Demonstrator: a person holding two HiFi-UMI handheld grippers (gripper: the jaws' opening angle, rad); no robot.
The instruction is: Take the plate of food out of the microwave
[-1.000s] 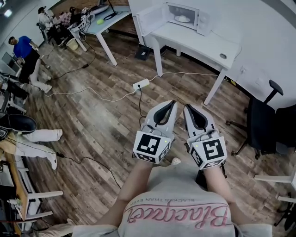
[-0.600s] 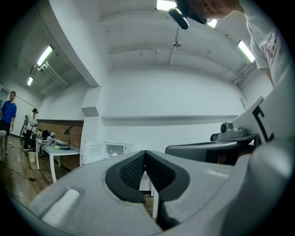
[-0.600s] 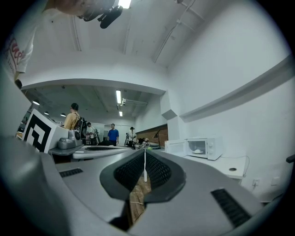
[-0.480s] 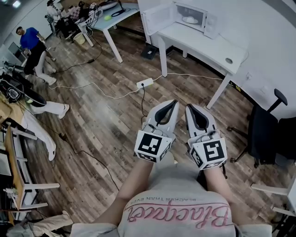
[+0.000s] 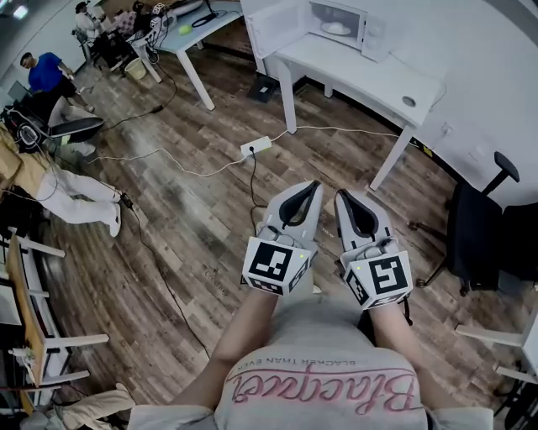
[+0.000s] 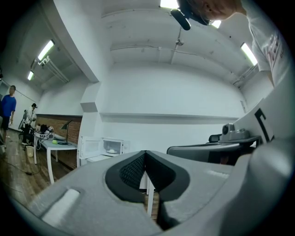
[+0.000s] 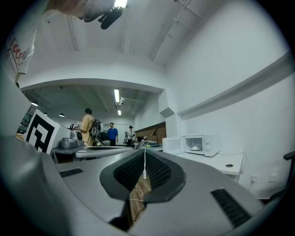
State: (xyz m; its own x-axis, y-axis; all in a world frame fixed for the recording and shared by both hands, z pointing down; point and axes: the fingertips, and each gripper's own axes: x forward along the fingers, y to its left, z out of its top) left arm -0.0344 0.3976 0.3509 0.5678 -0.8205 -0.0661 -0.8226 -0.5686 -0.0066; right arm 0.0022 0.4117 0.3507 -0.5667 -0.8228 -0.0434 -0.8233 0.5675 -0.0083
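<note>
Head view: barely anything has shifted; the left gripper (image 5: 313,186) and right gripper (image 5: 340,194) stay side by side, well apart from the open white microwave oven (image 5: 336,25). Left gripper view: jaws together and empty; the pale plate of food (image 6: 111,150) seemingly sits inside the oven. Right gripper view: likewise closed on nothing; this is the approach, and next they must get close and open.

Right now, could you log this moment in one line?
left hand-held gripper: shut | right hand-held gripper: shut | microwave: open, plate inside
</note>
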